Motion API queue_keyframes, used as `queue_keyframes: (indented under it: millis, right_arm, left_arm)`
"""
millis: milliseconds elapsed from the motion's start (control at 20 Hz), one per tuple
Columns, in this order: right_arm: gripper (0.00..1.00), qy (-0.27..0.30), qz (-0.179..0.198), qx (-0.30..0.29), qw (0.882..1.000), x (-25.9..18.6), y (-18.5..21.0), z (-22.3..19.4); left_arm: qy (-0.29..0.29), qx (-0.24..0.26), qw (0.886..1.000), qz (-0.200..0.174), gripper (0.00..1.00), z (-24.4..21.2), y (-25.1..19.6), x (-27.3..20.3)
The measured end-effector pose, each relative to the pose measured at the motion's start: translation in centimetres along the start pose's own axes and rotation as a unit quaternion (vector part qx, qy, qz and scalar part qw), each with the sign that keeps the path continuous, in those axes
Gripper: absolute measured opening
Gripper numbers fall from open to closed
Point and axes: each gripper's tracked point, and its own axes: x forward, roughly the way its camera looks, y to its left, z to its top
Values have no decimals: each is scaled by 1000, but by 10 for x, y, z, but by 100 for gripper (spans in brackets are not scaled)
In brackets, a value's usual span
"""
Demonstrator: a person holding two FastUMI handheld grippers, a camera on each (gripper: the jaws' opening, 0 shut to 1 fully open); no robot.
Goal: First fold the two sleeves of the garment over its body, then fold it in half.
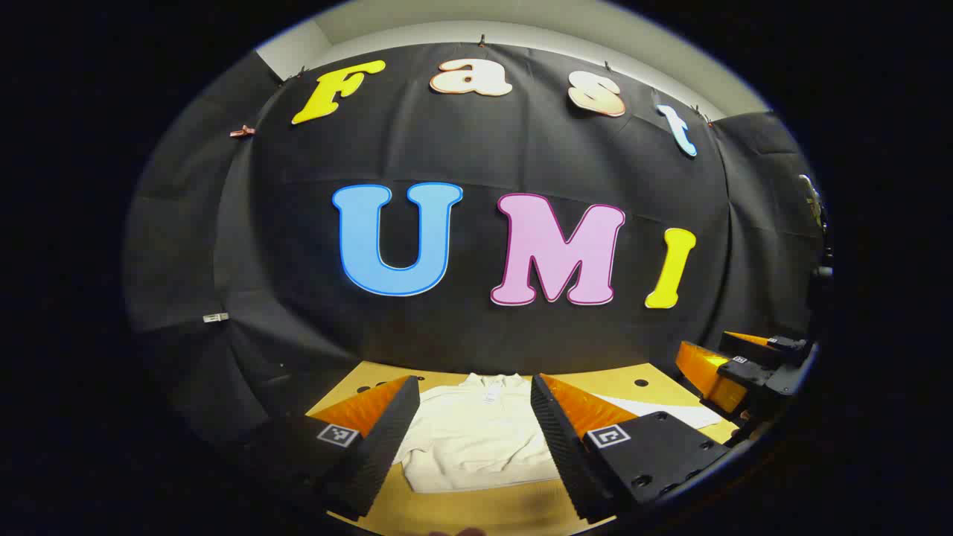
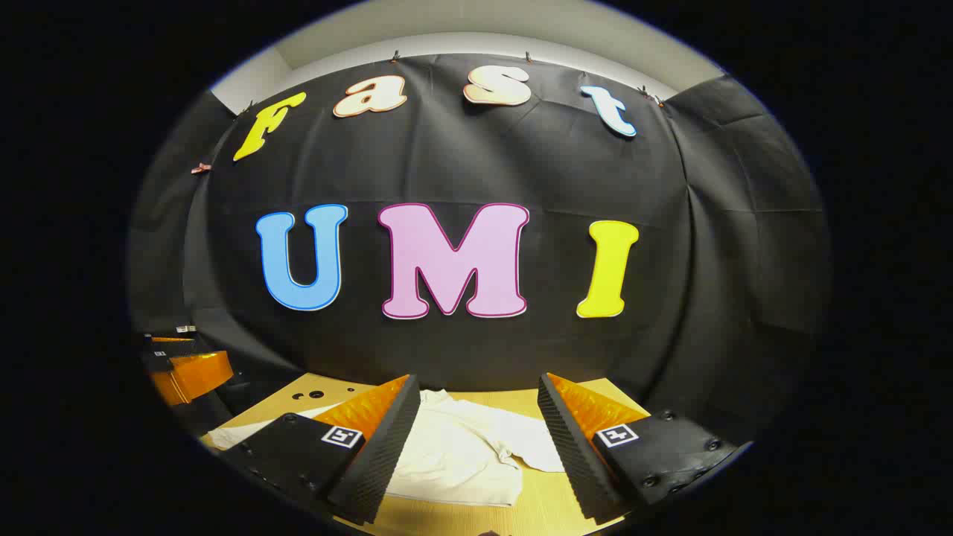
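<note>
The white garment [image 1: 476, 439] lies flat on the wooden counter [image 1: 484, 514], collar toward the booth wall, hem toward the claws. One sleeve [image 1: 655, 409] stretches out from the garment's body toward the right claw [image 2: 473, 447]; in the right gripper view a sleeve [image 2: 521, 439] drapes partly over the body. Both the left claw [image 1: 473, 439] and the right one hang above the garment, jaws wide, holding nothing. Judging from this, a sleeve fold comes first: pinch near the cuff, lift just clear, and lay it squarely across the garment's chest.
</note>
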Motion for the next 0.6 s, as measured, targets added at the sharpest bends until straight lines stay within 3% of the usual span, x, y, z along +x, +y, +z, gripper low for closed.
queue_keyframes:
  millis: [600]
  right_arm:
    - [98,1,-24,-8,1000,-16,-15,-5]
  left_arm:
    - [1,9,999,-36,95,-4,-16,7]
